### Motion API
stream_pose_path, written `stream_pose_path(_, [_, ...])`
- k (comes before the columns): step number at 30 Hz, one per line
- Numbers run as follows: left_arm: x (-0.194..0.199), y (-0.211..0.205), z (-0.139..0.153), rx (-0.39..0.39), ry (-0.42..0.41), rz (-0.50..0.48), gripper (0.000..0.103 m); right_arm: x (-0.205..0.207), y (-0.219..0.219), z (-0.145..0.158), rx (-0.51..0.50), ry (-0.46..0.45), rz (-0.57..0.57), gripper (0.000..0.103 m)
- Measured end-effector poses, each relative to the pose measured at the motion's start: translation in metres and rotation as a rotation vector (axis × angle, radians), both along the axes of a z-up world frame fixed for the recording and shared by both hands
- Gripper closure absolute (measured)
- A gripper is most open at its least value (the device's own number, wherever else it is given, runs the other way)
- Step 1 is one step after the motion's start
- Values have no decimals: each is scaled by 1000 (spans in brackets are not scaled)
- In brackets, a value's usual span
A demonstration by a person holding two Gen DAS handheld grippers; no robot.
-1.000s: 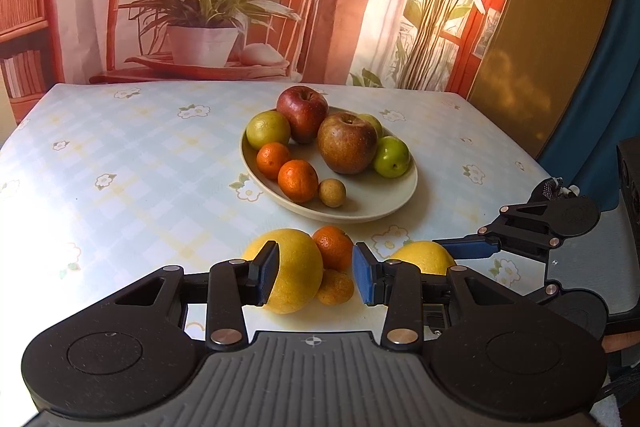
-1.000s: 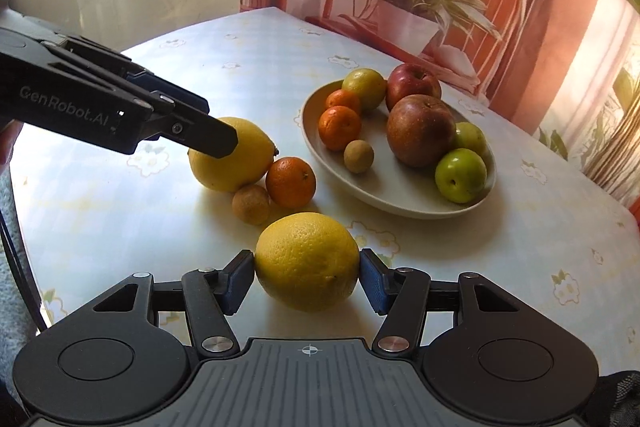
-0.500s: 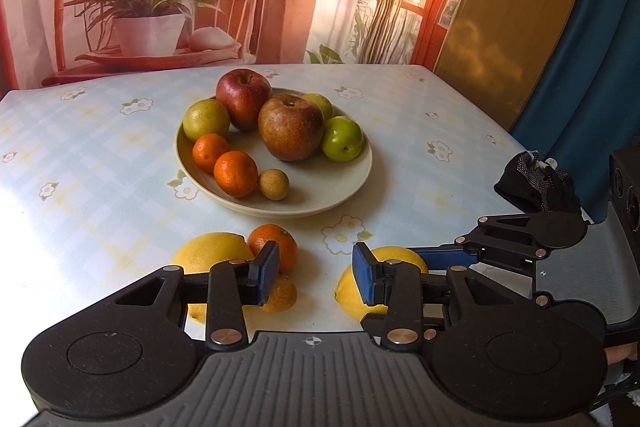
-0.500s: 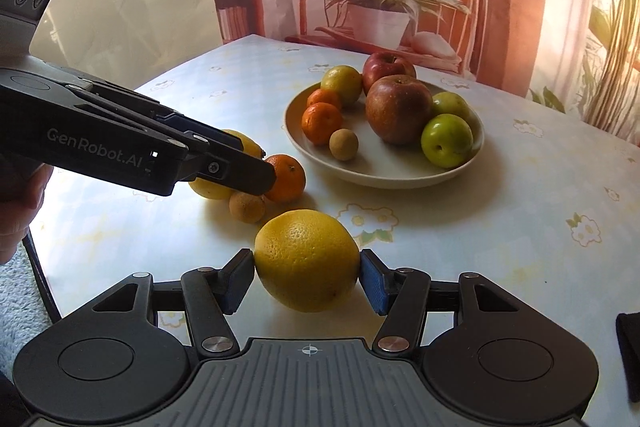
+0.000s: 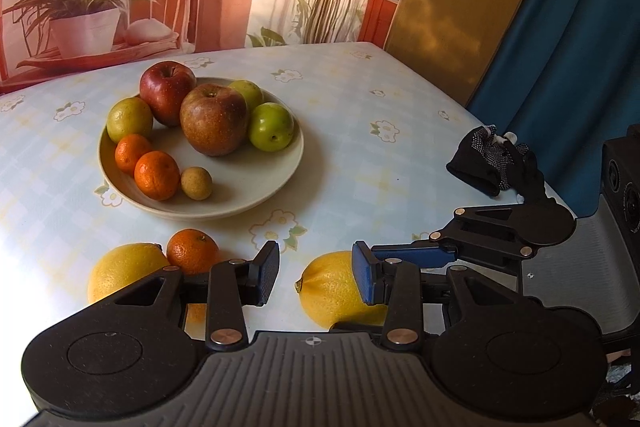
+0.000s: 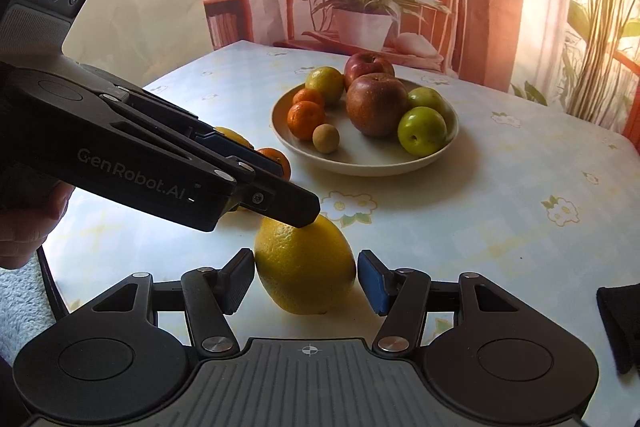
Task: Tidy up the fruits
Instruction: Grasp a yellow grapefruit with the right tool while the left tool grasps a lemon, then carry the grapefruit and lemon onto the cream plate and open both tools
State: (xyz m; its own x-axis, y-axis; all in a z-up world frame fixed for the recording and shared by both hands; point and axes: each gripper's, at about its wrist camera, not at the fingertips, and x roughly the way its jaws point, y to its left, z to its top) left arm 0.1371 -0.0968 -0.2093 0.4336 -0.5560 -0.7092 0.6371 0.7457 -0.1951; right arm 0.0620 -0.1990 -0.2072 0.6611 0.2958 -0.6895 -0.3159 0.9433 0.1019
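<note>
A cream plate [image 5: 276, 183] [image 6: 440, 155] holds apples, green fruits, two mandarins and a small brown fruit. On the table lie a yellow lemon [image 6: 306, 265] [image 5: 332, 287], a second lemon [image 5: 120, 273] and a mandarin [image 5: 192, 251]. My right gripper [image 6: 306, 281] is open around the near lemon, its pads just off the skin. My left gripper [image 5: 316, 273] is open and empty; its right finger is over the same lemon. In the right wrist view the left gripper's fingertip [image 6: 304, 211] lies above the lemon.
A black glove [image 5: 492, 163] lies near the table's right edge. A backdrop with a printed plant and chair stands behind the table. A blue curtain hangs at the right. The tablecloth [image 5: 360, 131] has a flower print.
The left gripper has swung right, away from the second lemon and mandarin, over the near lemon. The right gripper's jaws have opened off the lemon, which rests on the table.
</note>
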Motion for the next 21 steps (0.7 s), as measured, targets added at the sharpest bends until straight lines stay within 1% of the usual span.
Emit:
stream_pose_path(5, [6,-14,-1,-8,21,-26,61,-3,0,-1,-68,7,18,54])
stream_pose_path(9, [10,-25,-6,-11,54,-40,61,-4,-6,-3,-37,2,12,54])
stream_pose_path(10, [12,-25,-7,-21,69,-35,61,-5,-8,-4,-23,-2,7,54])
stream_pose_path(11, [15,-22,-8,-47,90,-25,63,-5,-11,-5,-5,-1,-1,54])
stream_pose_path(14, [23,-3,-10,-180,178,22,63,-6,-20,-7,64,9,-37,54])
stream_pose_path(16, [26,7,-11,-235,214,44,63,-6,-26,-9,110,15,-63,54])
stream_pose_path(18, [24,9,-11,-250,216,38,63,-7,-33,-10,157,23,-89,54])
stream_pose_path(21, [20,5,-14,-247,225,7,63,-8,-40,-13,207,32,-115,54])
